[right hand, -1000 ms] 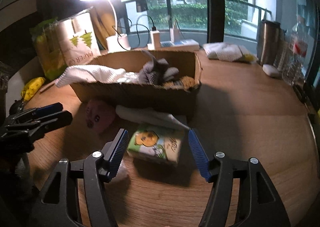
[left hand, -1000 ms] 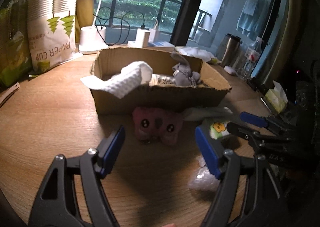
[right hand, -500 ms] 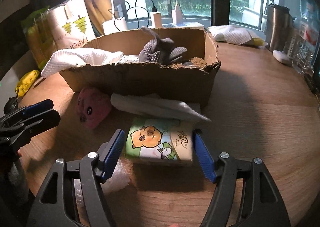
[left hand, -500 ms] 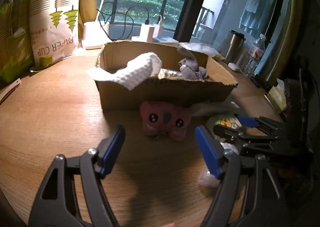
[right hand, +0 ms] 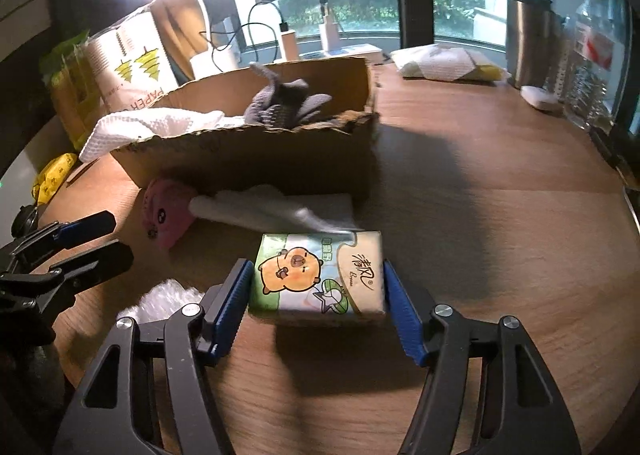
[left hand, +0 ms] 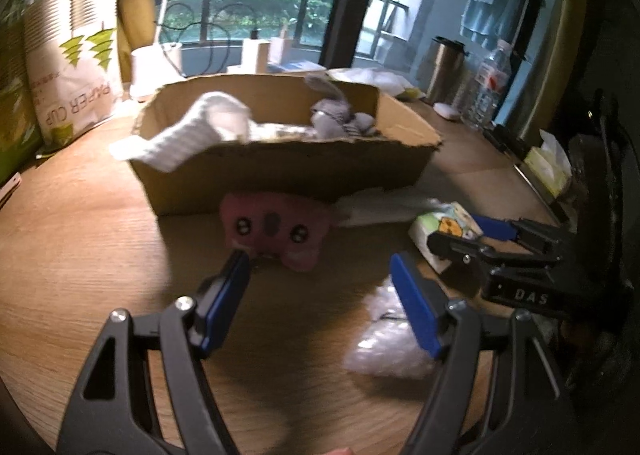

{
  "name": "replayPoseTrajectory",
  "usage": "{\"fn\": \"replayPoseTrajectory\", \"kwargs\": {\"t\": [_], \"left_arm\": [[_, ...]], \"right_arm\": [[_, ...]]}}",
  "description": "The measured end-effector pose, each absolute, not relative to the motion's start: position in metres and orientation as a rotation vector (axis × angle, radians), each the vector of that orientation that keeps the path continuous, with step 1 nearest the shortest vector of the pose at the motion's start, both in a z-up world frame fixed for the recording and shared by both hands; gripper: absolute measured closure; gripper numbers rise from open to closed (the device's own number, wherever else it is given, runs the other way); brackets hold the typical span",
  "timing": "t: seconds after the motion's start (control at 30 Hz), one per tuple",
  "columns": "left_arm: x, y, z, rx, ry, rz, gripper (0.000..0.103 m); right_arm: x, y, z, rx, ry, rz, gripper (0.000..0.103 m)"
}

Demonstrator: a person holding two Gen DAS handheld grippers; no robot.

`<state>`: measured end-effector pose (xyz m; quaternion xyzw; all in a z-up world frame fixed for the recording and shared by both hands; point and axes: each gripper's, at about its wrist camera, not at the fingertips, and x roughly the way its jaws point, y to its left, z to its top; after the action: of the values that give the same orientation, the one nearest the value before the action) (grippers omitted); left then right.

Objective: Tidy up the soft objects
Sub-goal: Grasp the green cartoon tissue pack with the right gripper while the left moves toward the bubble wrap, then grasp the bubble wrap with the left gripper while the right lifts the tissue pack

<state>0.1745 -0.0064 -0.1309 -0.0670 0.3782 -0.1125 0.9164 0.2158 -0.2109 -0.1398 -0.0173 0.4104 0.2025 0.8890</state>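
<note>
A cardboard box (left hand: 280, 171) (right hand: 256, 159) on the wooden table holds a white waffle cloth (left hand: 192, 135) (right hand: 148, 125) and a grey plush toy (left hand: 336, 115) (right hand: 284, 103). A pink plush (left hand: 276, 229) (right hand: 166, 213) lies in front of the box. My left gripper (left hand: 318, 275) is open just short of it. A tissue pack with an orange bear (right hand: 316, 279) (left hand: 444, 231) lies between the open fingers of my right gripper (right hand: 318, 287), which straddles it on the table. A white tissue sheet (right hand: 276, 211) (left hand: 380, 205) lies behind the pack.
A crumpled clear plastic wrap (left hand: 388, 335) (right hand: 164, 301) lies near both grippers. A paper-cup bag (left hand: 76, 55) stands at the back left. A steel tumbler (right hand: 528, 39), a water bottle (left hand: 486, 83) and a tissue box (left hand: 548, 167) stand at the right. Chargers and cables sit behind the box.
My right gripper has moved forward so its fingers now flank the tissue pack. My left gripper has moved closer to the pink plush.
</note>
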Motion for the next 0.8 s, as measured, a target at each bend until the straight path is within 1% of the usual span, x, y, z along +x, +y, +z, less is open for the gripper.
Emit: {"fn": "replayPoseTrajectory", "kwargs": {"t": [0.3,0.8], "left_arm": [[0.167,-0.048,-0.140,-0.041,0.837,-0.310,0.029],[0.156,-0.067,-0.139,0.021,0.839,-0.400,0.029]], "right_arm": [[0.205,-0.236,-0.136,0.006,0.828,0.399,0.035],[0.197,-0.249,-0.126,0.013,0.800,0.386,0.035]]}}
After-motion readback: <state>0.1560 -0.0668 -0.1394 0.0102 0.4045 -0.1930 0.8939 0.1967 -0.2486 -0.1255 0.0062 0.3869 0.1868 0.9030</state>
